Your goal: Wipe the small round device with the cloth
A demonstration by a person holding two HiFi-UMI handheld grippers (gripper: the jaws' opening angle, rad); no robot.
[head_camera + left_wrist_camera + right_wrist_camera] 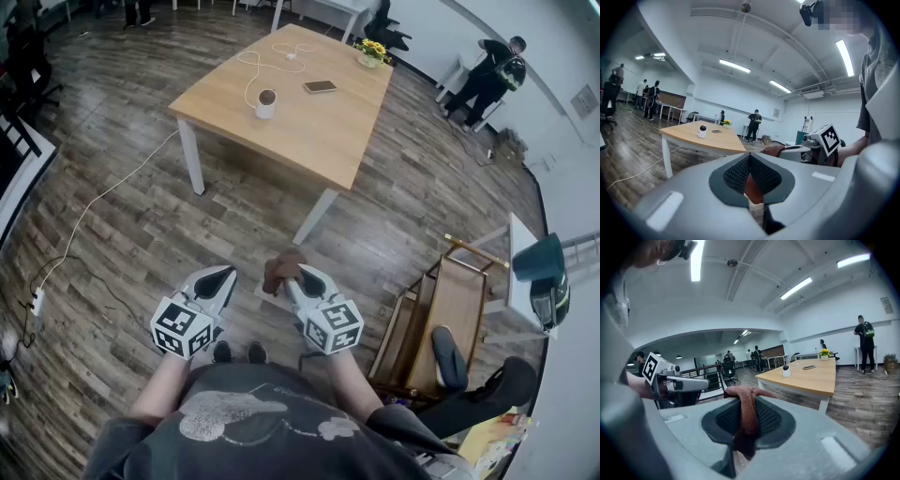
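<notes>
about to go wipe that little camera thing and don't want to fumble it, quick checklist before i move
1. Cloth gripped: ok. The right gripper has its jaws shut on the brown cloth.
2. Spare gripper free: ok. The left gripper has its jaws together on nothing.
3. Device within reach: not ok. The small round device is on the table, with open floor between it and both grippers.
4. Device standing steady: ok. It sits upright.
5. Cable out of the way: cannot tell. The white cable loops right behind it.
6. Phone clear: ok. It lies apart from the device.
</notes>
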